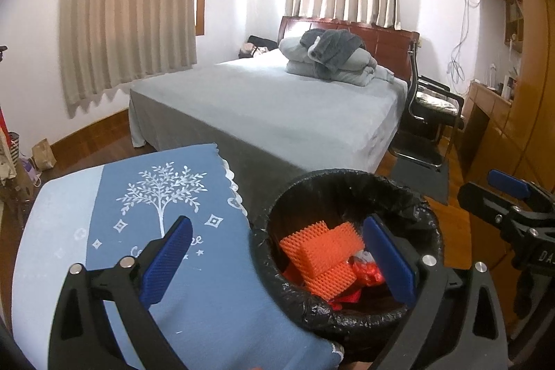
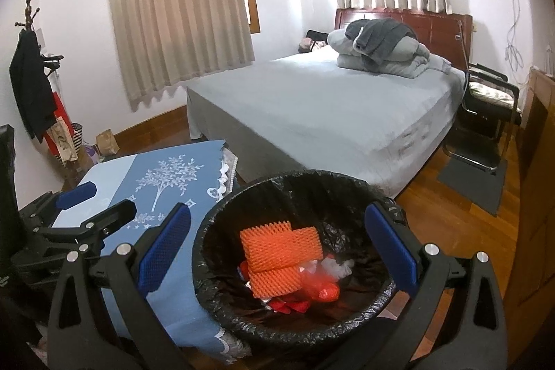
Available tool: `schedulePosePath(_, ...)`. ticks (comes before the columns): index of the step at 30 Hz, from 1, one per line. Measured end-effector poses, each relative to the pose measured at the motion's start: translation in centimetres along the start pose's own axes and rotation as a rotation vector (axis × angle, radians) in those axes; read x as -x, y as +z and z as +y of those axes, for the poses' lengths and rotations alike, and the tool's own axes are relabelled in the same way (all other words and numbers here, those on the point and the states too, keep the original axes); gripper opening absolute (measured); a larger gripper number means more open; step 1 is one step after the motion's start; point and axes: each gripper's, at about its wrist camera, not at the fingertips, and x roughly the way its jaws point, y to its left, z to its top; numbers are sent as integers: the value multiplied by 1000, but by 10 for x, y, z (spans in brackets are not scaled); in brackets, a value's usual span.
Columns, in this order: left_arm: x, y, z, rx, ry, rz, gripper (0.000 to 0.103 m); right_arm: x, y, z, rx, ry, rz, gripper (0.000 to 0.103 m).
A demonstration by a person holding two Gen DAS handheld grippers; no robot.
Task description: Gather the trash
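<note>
A round bin with a black liner (image 1: 350, 186) (image 2: 305, 182) stands beside a low table. Inside lie orange foam nets (image 1: 319, 252) (image 2: 277, 252), red wrappers (image 2: 322, 292) and white scraps (image 2: 334, 267). My left gripper (image 1: 277, 262) is open and empty; its left finger is over the table, its right finger over the bin's mouth. My right gripper (image 2: 277, 255) is open and empty, straddling the bin from above. The right gripper also shows at the right edge of the left wrist view (image 1: 510, 196), and the left gripper at the left edge of the right wrist view (image 2: 90, 200).
The table wears a blue cloth with a white tree print (image 1: 166, 193) (image 2: 163, 179). A grey bed (image 1: 277, 99) (image 2: 329, 106) with folded bedding stands behind. A black chair (image 2: 485, 113), a dark mat (image 2: 471, 179), wooden cabinets (image 1: 513, 92) and a coat stand (image 2: 31, 75) surround.
</note>
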Motion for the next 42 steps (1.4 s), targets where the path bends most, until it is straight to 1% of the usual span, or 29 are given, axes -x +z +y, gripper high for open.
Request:
schedulePosePath(18, 20, 0, 4, 17, 9, -40, 97, 2, 0, 8, 12, 5, -1, 98)
schedulePosePath(42, 22, 0, 5, 18, 9, -43, 97, 2, 0, 11, 14, 4, -1, 98)
